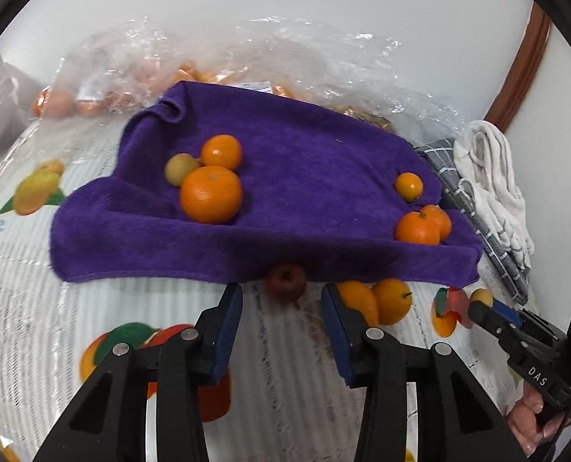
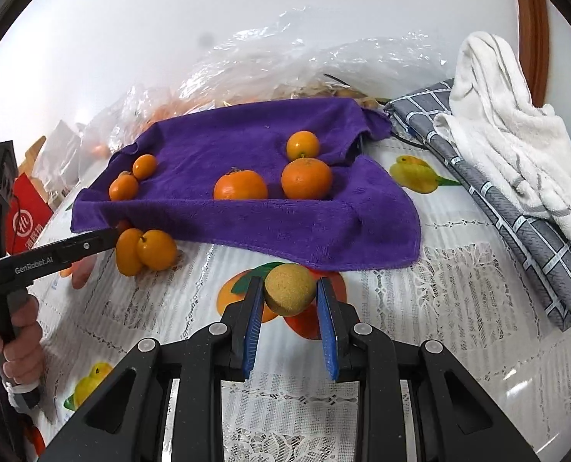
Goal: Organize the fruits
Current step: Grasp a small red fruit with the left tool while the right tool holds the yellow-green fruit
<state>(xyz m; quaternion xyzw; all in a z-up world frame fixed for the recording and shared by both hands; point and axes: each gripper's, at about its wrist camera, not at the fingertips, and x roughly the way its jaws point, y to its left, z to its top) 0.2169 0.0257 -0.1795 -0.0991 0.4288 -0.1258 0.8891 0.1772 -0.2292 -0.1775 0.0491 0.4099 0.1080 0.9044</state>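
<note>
A purple towel [image 1: 285,192] [image 2: 247,208] lies on the table with several oranges on it, the biggest [image 1: 211,194] beside a yellow-green fruit [image 1: 179,169]. My left gripper [image 1: 281,300] is open and empty, just short of a small dark red apple [image 1: 286,282] at the towel's front edge. Two orange fruits [image 1: 378,302] [image 2: 147,250] lie next to it on the table. My right gripper [image 2: 290,288] is shut on a yellow-brown round fruit [image 2: 289,288], held just in front of the towel's near edge.
A clear plastic bag [image 1: 224,61] with more fruit lies behind the towel. A grey checked cloth [image 2: 516,227] and a white towel [image 2: 516,123] lie at the right. The tablecloth [image 2: 439,327] is white lace with printed fruit. A red box [image 2: 25,219] stands at the left.
</note>
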